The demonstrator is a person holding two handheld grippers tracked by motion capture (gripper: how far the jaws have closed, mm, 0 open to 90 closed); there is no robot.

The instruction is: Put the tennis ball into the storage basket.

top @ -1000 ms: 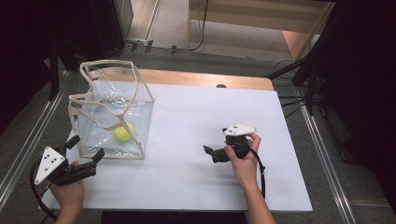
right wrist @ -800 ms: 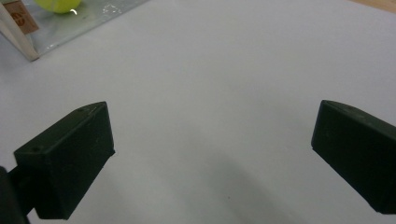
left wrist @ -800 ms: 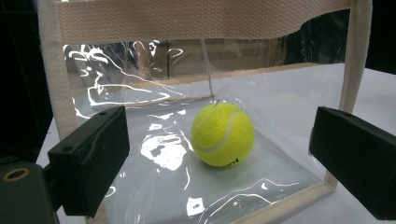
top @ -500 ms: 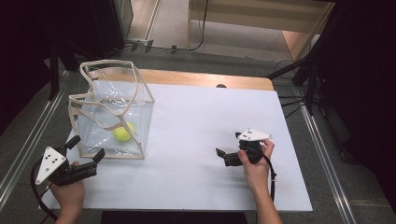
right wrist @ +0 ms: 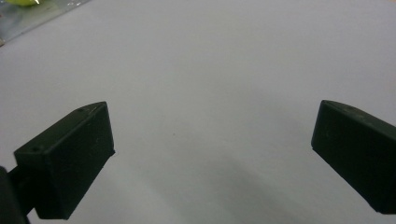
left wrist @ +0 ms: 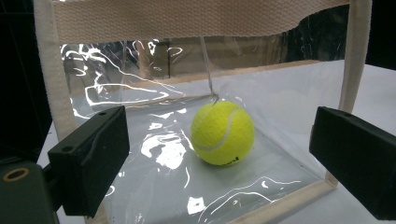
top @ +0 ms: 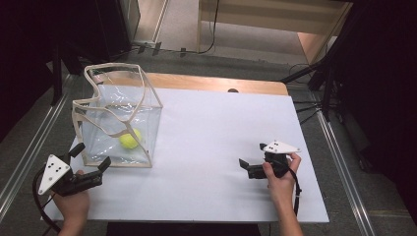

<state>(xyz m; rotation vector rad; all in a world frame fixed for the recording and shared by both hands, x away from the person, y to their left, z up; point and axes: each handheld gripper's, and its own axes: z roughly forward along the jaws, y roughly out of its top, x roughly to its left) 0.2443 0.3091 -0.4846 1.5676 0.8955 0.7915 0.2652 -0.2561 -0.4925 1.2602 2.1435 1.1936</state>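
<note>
Clear plastic bag (top: 115, 125) stands on the white table (top: 211, 147), left side, near the front-left corner. Walls are thin transparent film, creased and glinting; edges and rim are bound in beige woven webbing, coarse-textured in the left gripper view. Rim sags in a wavy line; the overall shape is boxy, the mouth open upward.

Tennis ball (left wrist: 222, 133) sits inside the bag on its floor, towards the near wall. Felt is bright yellow-green and fuzzy, with a pale curved seam across the face and a small dark mark low down. Seen through the film, round and undistorted.

Left gripper (top: 91, 164) is held just outside the bag's near bottom corner, jaws wide apart and framing the ball through the plastic; whether the tips touch the bag cannot be told. Jaws are matte black blocks with squared ends. A grey three-cornered plate sits on top.

Right gripper (top: 243, 167) is on the right side of the table, well apart from the bag, jaws spread wide over bare, smooth white tabletop, holding nothing.
</note>
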